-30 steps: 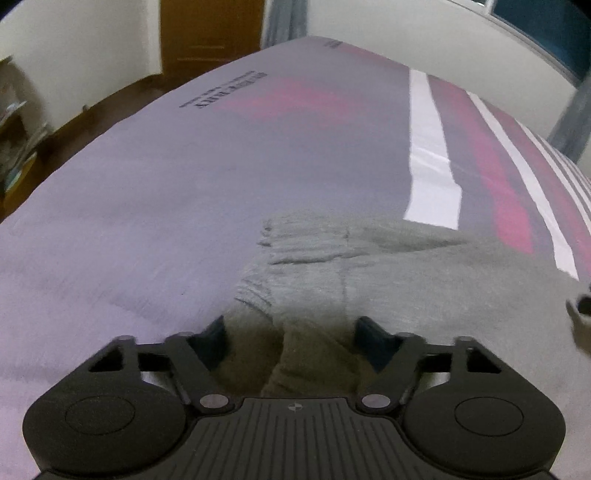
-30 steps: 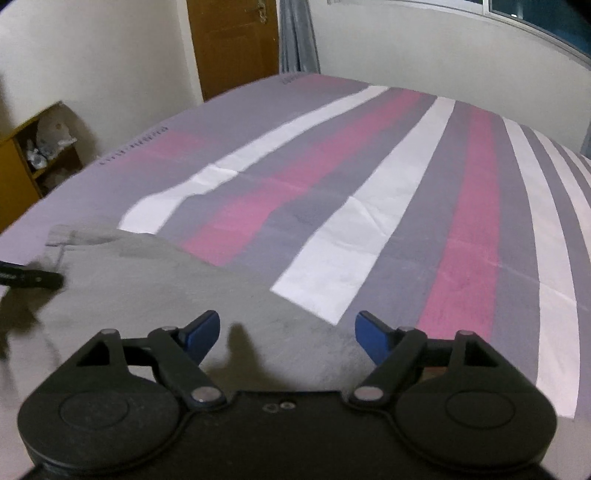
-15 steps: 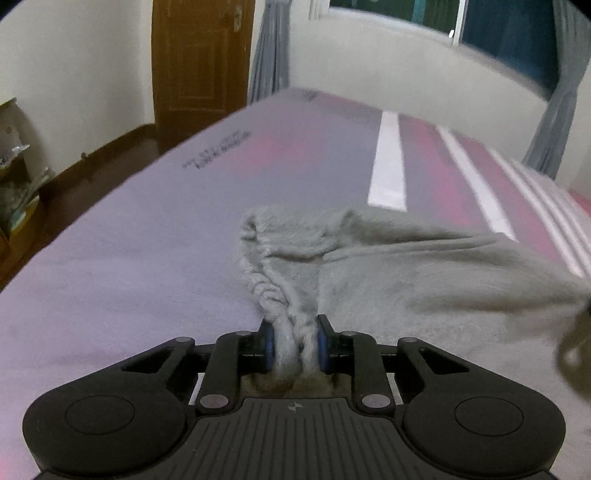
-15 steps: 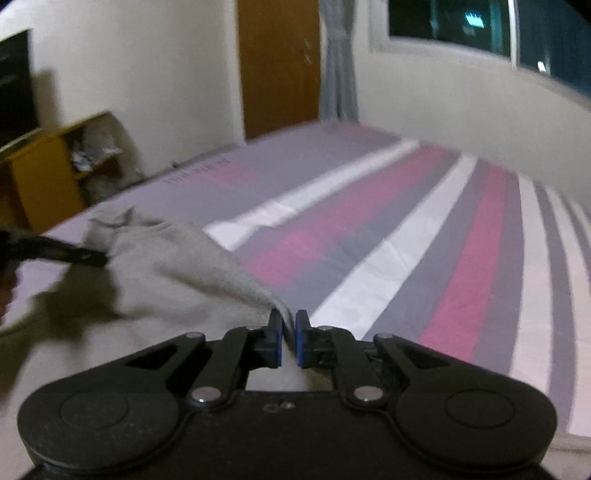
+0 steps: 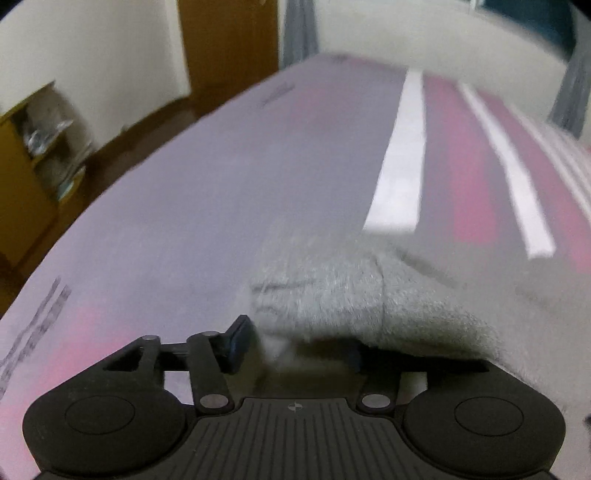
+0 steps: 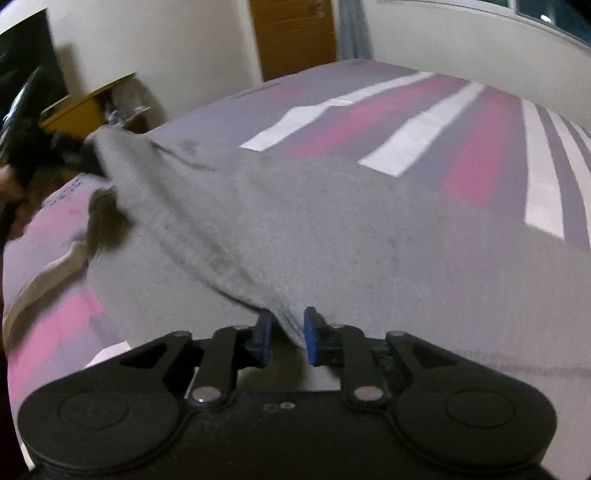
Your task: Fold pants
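Observation:
Grey sweatpants (image 5: pixel 332 295) lie partly lifted on the striped bed. In the left wrist view the ribbed end of the cloth drapes over the right finger of my left gripper (image 5: pixel 295 347) and hides it. Those jaws are opening and stand wide apart, with loose cloth between them. In the right wrist view the pants (image 6: pixel 295 229) stretch in a raised fold from the blurred left gripper (image 6: pixel 85 158) at far left down to my right gripper (image 6: pixel 287 339). Its jaws are opening; a cloth edge hangs in the narrow gap between the blue pads (image 6: pixel 264 338).
The bed sheet (image 6: pixel 461 122) has grey, pink and white stripes and runs away toward the far wall. A wooden door (image 6: pixel 291 33) and a curtain (image 6: pixel 352 29) stand at the back. A yellow shelf unit (image 5: pixel 33 155) sits left of the bed.
Both grippers closed on the pants' edge, then carried it across the bed, lifting the cloth into a fold. Since half a second ago both sets of jaws have parted.

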Action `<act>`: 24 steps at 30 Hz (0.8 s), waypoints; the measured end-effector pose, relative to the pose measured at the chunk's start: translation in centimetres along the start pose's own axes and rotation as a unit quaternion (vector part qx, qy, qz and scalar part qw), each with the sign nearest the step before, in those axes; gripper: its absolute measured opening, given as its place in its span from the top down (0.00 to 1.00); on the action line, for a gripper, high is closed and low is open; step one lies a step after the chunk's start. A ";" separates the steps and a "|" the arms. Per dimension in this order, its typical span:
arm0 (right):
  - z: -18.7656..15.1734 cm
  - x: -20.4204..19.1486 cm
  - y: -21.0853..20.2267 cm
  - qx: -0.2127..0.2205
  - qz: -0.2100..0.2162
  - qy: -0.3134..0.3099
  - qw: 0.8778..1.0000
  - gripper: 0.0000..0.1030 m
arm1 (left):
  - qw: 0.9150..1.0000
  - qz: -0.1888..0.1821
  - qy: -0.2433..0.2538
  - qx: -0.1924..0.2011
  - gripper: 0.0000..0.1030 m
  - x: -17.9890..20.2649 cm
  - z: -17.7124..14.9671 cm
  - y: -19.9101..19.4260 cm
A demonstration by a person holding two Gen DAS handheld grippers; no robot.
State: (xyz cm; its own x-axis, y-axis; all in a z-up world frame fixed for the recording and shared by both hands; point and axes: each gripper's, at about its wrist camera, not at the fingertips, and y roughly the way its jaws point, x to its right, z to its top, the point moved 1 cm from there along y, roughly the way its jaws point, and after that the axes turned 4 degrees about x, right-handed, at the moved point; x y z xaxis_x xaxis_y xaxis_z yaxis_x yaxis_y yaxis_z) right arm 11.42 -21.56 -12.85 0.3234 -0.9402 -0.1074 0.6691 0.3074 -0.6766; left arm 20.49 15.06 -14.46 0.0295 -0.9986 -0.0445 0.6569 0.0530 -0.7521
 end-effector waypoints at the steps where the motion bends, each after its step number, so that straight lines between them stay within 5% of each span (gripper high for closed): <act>1: 0.1 0.0 -0.4 0.001 0.001 0.010 1.000 0.72 | 1.000 0.006 -0.006 -0.011 0.43 -0.5 -0.6 -0.4; 5: -0.2 0.7 -3.0 0.022 0.003 0.065 0.998 0.57 | 0.998 0.005 -0.057 -0.029 0.23 -2.9 -1.9 -2.6; 10: -0.8 3.7 -3.0 -0.002 -0.003 0.160 0.987 0.56 | 0.983 -0.063 -0.166 -0.042 0.23 -5.0 -3.4 -4.8; 16: -1.6 3.9 -2.7 -0.003 -0.001 0.211 0.978 0.57 | 0.964 -0.124 -0.219 -0.081 0.26 -3.0 -3.9 -3.2; 18: -1.8 3.6 -3.1 -0.005 0.000 0.222 0.975 0.58 | 0.961 -0.123 -0.232 -0.083 0.32 -2.7 -5.2 -3.0; 20: -2.1 3.9 -3.1 -0.006 -0.003 0.226 0.974 0.60 | 0.956 -0.129 -0.249 -0.084 0.63 -2.7 -5.4 -1.8; 24: -2.1 4.2 -3.1 -0.006 0.001 0.251 0.968 0.61 | 0.953 -0.127 -0.263 -0.085 0.66 -2.0 -5.9 -1.0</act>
State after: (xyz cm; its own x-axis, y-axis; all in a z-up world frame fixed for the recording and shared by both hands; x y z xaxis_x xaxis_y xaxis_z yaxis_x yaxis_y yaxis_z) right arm 9.32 -26.79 -12.76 -0.0434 -0.8931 -0.4477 0.6599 0.3108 -0.6841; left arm 15.33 17.02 -17.46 0.2875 -0.8427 0.4551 0.5630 -0.2357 -0.7921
